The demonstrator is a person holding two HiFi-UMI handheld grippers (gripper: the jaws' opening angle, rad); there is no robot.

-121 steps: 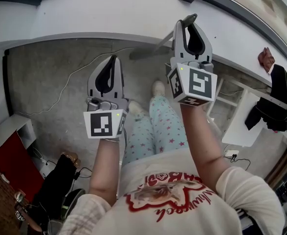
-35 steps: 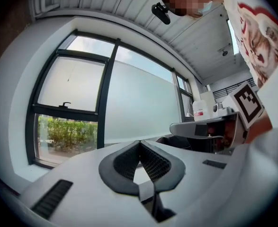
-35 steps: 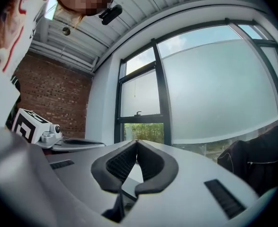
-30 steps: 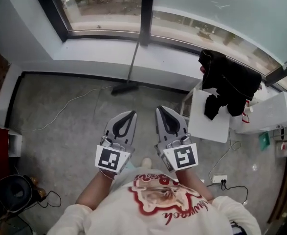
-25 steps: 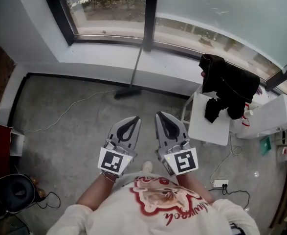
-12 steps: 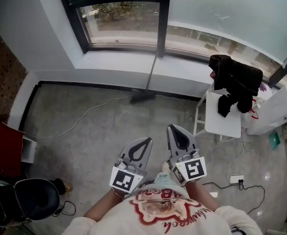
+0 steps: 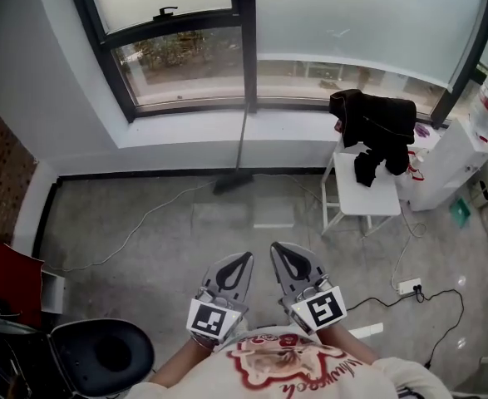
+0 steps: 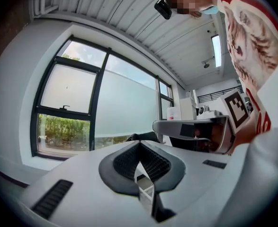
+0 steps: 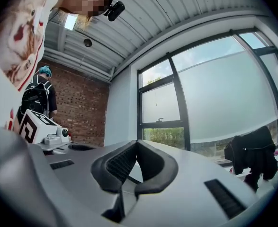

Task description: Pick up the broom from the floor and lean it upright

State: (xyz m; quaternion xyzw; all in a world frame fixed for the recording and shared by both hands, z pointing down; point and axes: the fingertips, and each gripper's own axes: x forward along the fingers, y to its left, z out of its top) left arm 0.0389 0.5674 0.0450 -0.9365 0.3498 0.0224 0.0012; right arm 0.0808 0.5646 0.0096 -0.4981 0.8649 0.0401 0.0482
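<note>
One broom (image 7: 242, 144), one white chair (image 7: 364, 194)

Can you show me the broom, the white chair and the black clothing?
broom (image 7: 242, 148), head view, on its handle
white chair (image 7: 364, 199), head view, on its bare seat
black clothing (image 7: 377, 119), head view, on the cloth's middle

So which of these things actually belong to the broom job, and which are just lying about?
Job: broom, leaning upright at the window; left gripper and right gripper, both shut, empty.
Lying about: white chair with dark clothes; floor cable; power strip; black stool.
</note>
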